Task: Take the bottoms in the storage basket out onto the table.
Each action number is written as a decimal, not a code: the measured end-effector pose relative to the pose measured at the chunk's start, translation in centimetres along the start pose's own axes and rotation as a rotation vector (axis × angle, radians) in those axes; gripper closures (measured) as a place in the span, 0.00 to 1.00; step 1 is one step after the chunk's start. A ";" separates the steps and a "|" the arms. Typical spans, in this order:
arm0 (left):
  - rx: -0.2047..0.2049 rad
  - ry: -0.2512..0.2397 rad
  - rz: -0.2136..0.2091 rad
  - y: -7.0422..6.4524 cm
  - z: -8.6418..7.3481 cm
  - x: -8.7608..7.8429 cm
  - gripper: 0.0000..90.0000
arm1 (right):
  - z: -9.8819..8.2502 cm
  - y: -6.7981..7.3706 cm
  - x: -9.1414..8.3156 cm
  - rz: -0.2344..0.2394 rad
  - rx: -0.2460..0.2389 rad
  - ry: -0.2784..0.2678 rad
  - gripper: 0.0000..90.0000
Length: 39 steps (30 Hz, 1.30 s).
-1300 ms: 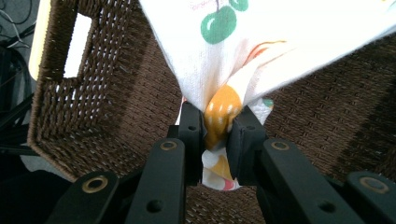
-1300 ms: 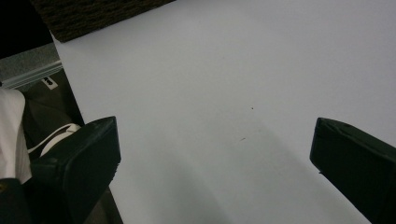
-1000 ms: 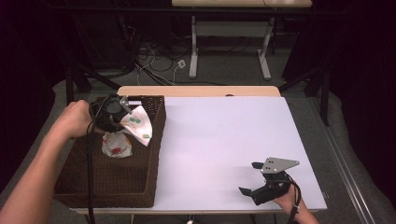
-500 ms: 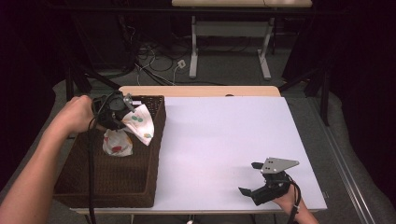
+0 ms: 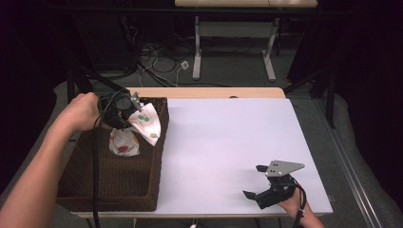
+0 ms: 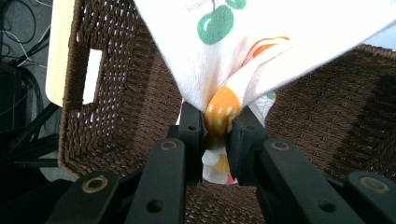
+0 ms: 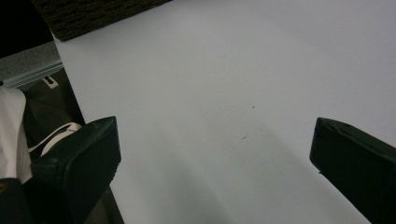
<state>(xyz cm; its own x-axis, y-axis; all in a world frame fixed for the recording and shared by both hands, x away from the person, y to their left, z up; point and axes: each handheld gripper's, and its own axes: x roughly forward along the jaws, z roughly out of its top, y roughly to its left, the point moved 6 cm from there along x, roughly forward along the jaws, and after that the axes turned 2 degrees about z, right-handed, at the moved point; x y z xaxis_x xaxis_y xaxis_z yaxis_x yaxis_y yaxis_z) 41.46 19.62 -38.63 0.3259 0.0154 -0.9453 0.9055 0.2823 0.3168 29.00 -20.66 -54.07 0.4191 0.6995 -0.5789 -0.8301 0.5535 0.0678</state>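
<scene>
A white cloth with fruit prints (image 5: 148, 121) hangs over the far right corner of the brown wicker basket (image 5: 119, 190), pinched by my left gripper (image 5: 129, 112). Seen from the left gripper view, the black jaws are shut on a bunched orange-and-white fold of the cloth (image 6: 219, 109), and the rest of it spreads upward over the basket (image 6: 116, 93). A second patterned cloth (image 5: 123, 144) lies bunched inside the basket. My right gripper (image 5: 253, 187) rests near the front right of the white table (image 5: 228, 137), open, with nothing between its fingers (image 7: 81, 163).
The basket takes up the table's left side, with a handle hole (image 6: 91, 74) in its wall. A wooden strip (image 5: 214, 92) runs along the table's far edge. Cables and desk legs (image 5: 197, 52) lie on the floor beyond. The table's front edge shows in the right gripper view (image 7: 79, 98).
My left gripper has moved to the right and slightly away over the basket, carrying the fruit-print cloth toward the basket's far right corner. The right gripper has stayed put.
</scene>
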 end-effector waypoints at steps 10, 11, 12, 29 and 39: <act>0.018 -0.008 0.012 0.2 0.8 -0.7 0.86 | 0.0 0.0 0.0 0.003 0.003 -0.003 0.02; 0.020 -0.001 0.009 0.2 0.9 -0.7 0.86 | 0.0 0.0 0.0 0.003 0.004 -0.004 0.02; 0.022 -0.003 0.011 0.2 0.9 -0.8 0.86 | 0.0 0.0 0.0 0.003 0.004 -0.003 0.02; 0.045 -0.028 0.002 0.1 2.2 -1.8 0.86 | 0.0 0.0 0.0 0.000 0.000 -0.001 0.02; 0.056 -0.023 0.008 0.3 2.7 -2.0 0.85 | 0.0 0.0 0.0 0.007 0.001 -0.002 0.02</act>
<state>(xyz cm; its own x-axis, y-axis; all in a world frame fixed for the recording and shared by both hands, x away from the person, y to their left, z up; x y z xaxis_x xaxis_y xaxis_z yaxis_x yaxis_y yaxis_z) 41.75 17.12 -36.41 0.3388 -0.0049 -0.9408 0.9165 0.2279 0.3289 29.01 -20.61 -54.08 0.4138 0.7044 -0.5768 -0.8329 0.5486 0.0725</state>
